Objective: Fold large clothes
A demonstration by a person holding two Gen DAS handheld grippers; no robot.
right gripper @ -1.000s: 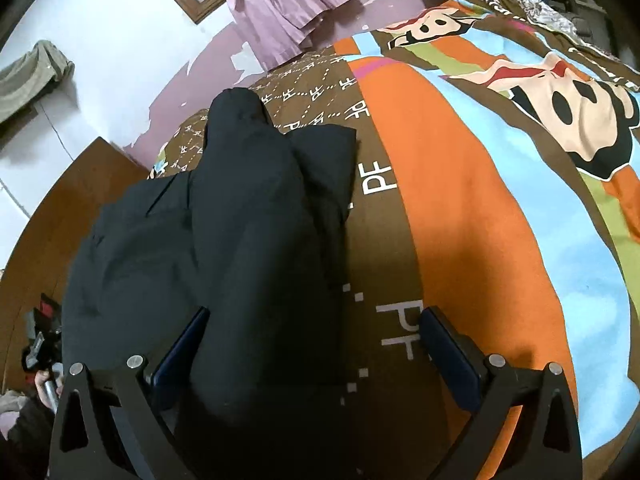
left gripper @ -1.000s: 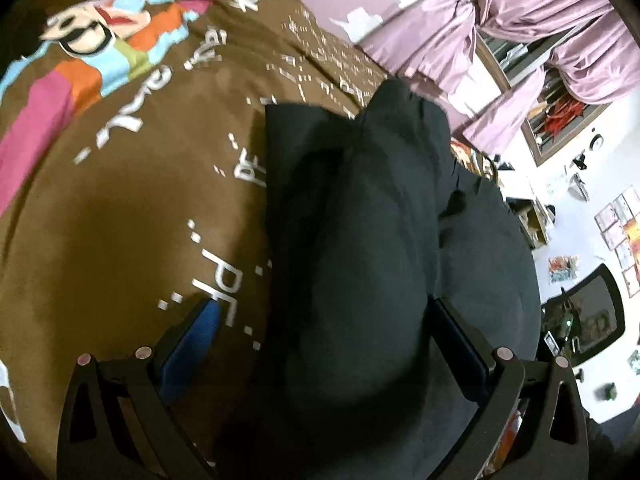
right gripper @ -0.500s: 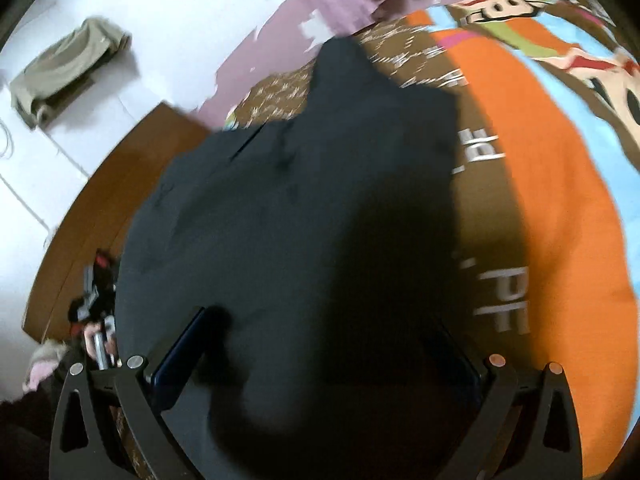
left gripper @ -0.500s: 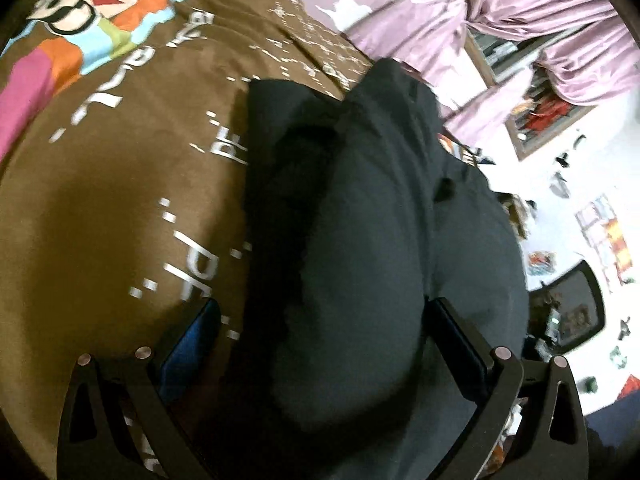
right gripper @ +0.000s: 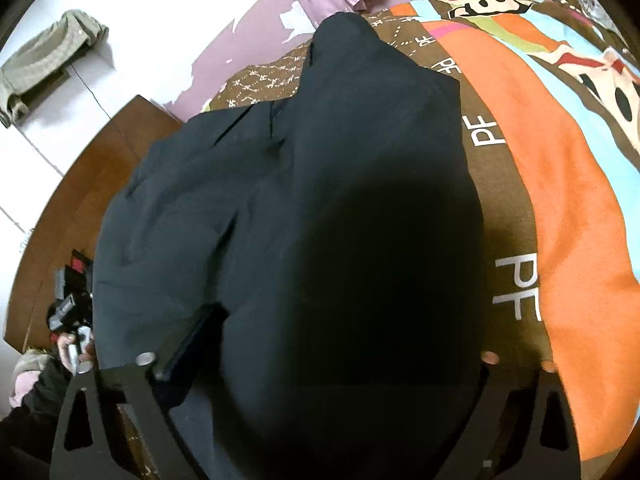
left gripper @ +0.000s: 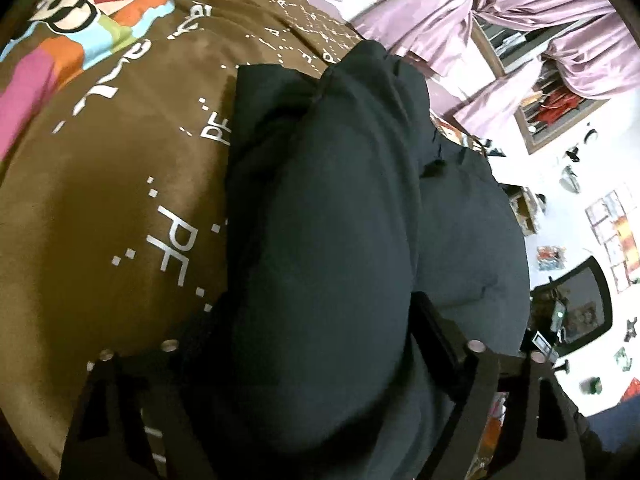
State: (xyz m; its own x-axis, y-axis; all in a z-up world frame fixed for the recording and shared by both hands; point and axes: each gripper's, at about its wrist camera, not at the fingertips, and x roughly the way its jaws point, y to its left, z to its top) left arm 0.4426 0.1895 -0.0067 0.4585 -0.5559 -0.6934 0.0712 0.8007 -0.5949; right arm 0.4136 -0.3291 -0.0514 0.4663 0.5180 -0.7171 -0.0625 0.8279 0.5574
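A large black garment lies on a brown and multicoloured cartoon bedspread. It also fills the right wrist view. A long folded part lies on top of the wider body. My left gripper stands wide open, with the near end of the fold bulging between its fingers. My right gripper is also wide open over the near end of the garment; its left finger shows and its right one is hidden by cloth.
The bedspread stretches to the right of the garment. Purple curtains and a window are beyond the bed. A brown wooden bed frame is on the left. A hand holding a device is at the lower left.
Both grippers have moved in lower and closer over the garment's near end, so the black cloth fills more of each view. The jaws stay wide open.
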